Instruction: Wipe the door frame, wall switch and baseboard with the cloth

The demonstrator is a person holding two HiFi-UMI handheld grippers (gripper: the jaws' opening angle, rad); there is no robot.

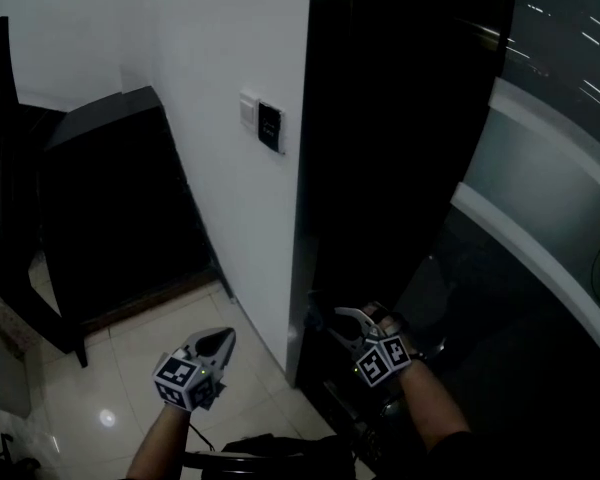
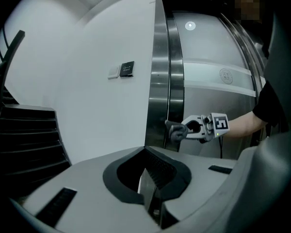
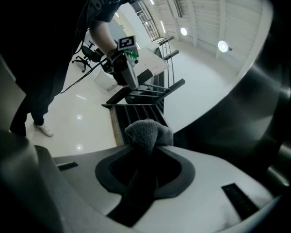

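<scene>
One grey fleecy cloth [image 3: 146, 132] clamped in right gripper [image 1: 342, 320], low beside dark steel door frame [image 2: 160, 81], left gripper [image 1: 220, 338] jaws closed on nothing, two wall plates above, one white switch [image 1: 247, 110], one black panel [image 1: 270, 126]

A black slatted cabinet [image 1: 110, 198] is seen set against a plain white wall [image 1: 210, 48], on a pale glossy tiled floor [image 1: 150, 363] in which light spots are reflected. Further right, a curved grey metallic panel [image 2: 208, 38] is crossed by a pale horizontal band [image 2: 203, 72] on which a round emblem [image 2: 226, 75] is printed.
</scene>
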